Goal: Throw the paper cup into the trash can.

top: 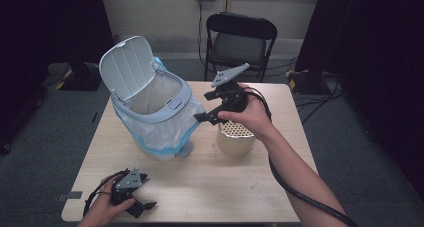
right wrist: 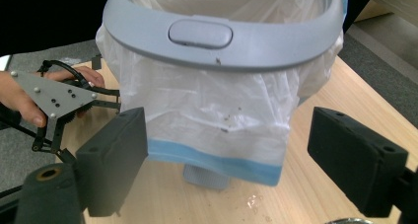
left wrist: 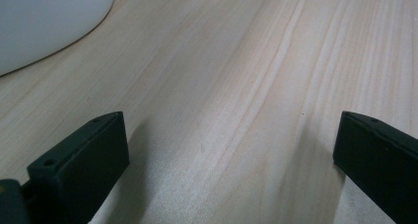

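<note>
Grey trash bin [top: 160, 112] stands on the table [top: 210, 182], left of centre, lid [top: 127, 67] flipped up and leaning back toward 11 o'clock. A white liner bag [top: 165, 132] with a blue hem is folded over the outside of the rim; the right gripper view shows the grey rim and its oval latch button [right wrist: 200, 33] head-on, small dark specks on the plastic, the blue hem low on the bin.

Right hand-held gripper [top: 212, 107] is held above the table at 3 o'clock of the bin, pointing at it, near the rim. Jaws spread wide, nothing between them; the bin lies beyond the fingertips, not touching.

Beneath that hand, a beige cylindrical container [top: 235, 139] with a perforated top stands on the table, just beside the bin at its 4 o'clock.

Left hand-held gripper [top: 145, 199] rests near the table's front left corner, at 6 o'clock of the bin and well apart. Jaws spread, bare wood between them.

A black folding chair [top: 240, 39] stands behind the table at 12 o'clock.
</note>
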The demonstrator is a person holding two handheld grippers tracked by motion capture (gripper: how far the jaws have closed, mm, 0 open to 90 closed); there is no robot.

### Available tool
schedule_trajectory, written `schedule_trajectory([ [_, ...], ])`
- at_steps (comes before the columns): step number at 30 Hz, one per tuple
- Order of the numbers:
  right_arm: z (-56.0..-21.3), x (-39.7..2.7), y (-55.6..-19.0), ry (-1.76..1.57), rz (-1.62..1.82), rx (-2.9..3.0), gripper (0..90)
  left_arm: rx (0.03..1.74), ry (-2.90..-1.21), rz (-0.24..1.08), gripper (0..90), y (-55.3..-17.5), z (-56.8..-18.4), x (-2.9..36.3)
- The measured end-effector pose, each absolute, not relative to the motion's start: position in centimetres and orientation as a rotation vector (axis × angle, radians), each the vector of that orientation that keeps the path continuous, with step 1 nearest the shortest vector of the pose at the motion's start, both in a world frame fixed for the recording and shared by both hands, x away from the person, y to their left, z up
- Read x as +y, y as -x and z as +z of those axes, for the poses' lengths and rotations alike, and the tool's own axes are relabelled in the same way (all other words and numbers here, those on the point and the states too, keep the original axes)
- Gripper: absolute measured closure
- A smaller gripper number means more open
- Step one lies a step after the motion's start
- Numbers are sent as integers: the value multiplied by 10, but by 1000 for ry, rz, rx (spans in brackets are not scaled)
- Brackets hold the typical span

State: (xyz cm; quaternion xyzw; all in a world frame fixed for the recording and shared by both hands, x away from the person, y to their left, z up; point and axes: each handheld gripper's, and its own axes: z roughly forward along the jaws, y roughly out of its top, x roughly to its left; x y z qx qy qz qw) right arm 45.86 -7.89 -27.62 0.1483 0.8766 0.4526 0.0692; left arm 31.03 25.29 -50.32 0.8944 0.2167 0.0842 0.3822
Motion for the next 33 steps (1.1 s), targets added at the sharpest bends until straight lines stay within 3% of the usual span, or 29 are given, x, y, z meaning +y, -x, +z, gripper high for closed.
schedule_trajectory([
  [33, -332, -98, -427, -420, 1256, 2734, 143, 556, -2277, 215, 0, -310, -504, 253],
])
